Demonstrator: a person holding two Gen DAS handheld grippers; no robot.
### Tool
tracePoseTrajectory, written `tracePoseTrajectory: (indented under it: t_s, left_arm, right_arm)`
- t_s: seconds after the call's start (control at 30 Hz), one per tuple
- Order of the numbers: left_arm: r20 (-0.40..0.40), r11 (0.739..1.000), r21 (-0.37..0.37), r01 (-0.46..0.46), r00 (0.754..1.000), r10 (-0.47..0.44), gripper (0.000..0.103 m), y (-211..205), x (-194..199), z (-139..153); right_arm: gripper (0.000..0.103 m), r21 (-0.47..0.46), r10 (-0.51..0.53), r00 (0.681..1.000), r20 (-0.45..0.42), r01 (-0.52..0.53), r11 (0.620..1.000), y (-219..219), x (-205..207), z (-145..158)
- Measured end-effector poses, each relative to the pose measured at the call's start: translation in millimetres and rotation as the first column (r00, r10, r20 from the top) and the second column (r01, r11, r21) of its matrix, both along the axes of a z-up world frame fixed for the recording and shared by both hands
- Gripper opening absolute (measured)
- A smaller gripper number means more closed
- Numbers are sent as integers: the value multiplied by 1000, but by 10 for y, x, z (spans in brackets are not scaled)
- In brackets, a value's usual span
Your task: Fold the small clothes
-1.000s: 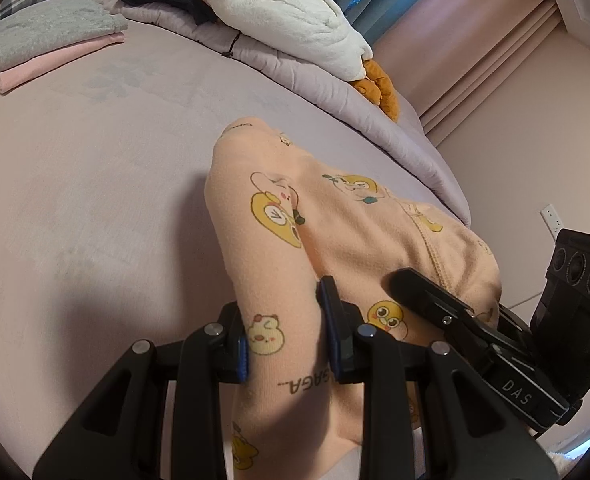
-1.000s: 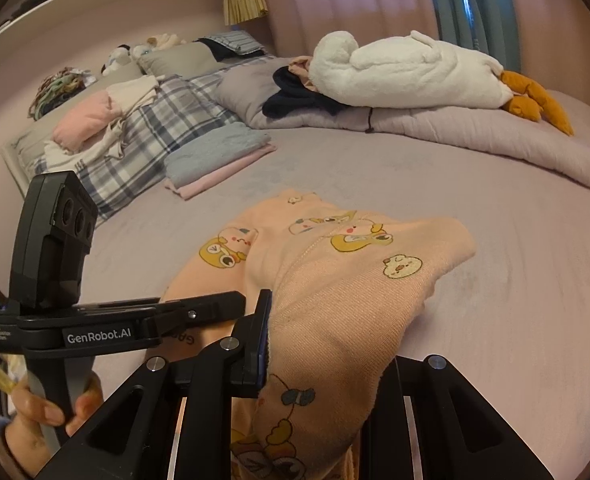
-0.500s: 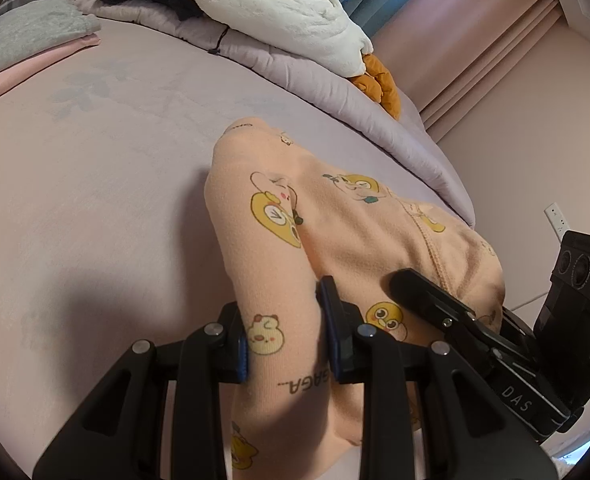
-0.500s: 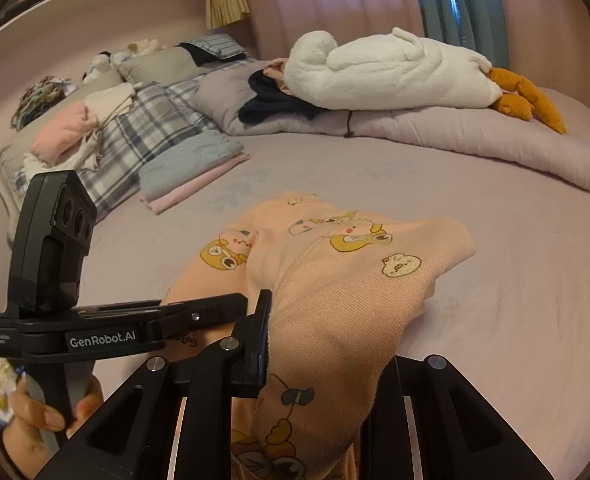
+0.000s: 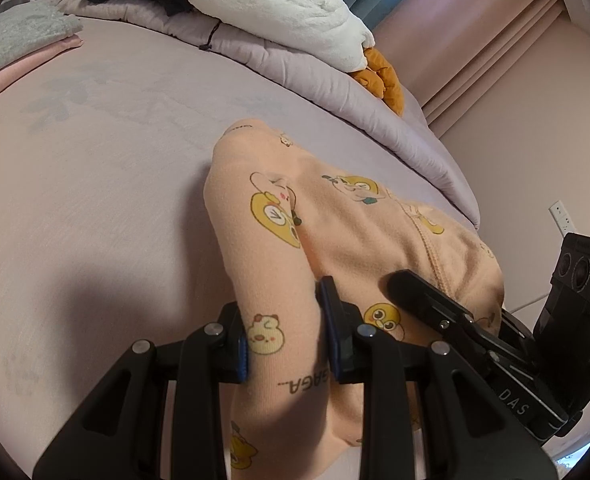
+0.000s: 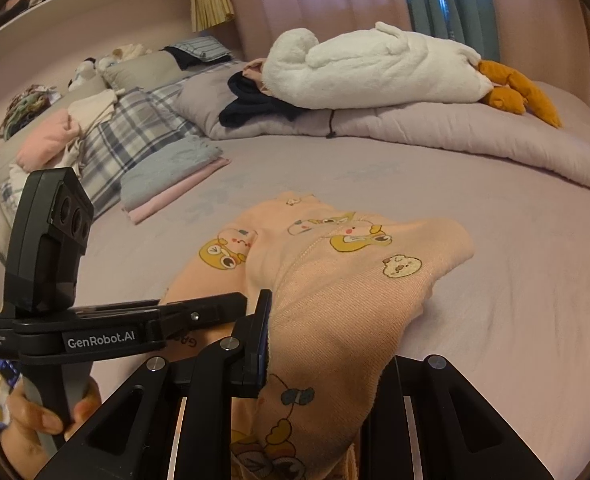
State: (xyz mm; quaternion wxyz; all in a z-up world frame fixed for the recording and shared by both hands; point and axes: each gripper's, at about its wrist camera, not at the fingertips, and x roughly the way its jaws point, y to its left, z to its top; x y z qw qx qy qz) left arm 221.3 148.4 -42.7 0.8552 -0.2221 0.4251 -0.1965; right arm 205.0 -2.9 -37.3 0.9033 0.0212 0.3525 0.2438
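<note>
Two grips: your left gripper (image 5: 285,344) and right gripper (image 6: 327,356) each pinch the soft peach cartoon-print knit garment (image 5: 359,240), draped onto the lilac bedsheet (image 5: 95,200). Light and floppy, so hold its edges.

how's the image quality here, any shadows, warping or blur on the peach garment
Left wrist view: the peach garment is sharp, with a dark shadow on the bed sheet to its left, and the fisheye bends the bed edge into a curve. Right wrist view: soft, even light with no glare, the print stays crisp, and black corners frame the picture.
</note>
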Motion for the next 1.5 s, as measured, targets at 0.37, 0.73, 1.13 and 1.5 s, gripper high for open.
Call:
tracePoseTrajectory:
  t_s: [0.37, 0.73, 1.13, 1.5]
  left_arm:
    - [4, 1000, 3, 0, 1000, 0, 27, -22, 34, 12]
    - [6, 1000, 12, -3, 1000, 2, 27, -40, 64, 8]
    - [-3, 999, 42, -5, 1000, 5, 27, -95, 172, -60]
    - [-16, 998, 55, -3, 1000, 4, 27, -136, 250, -93]
  right_arm:
    - [24, 10, -9, 1000, 5, 9, 1000, -43, 69, -10]
    - [24, 17, -14, 1000, 3, 14, 1000, -90, 160, -31]
    - [24, 21, -23, 1000, -19, 23, 1000, -111, 241, -122]
    - [24, 25, -29, 999, -32, 29, 999, -123, 285, -165]
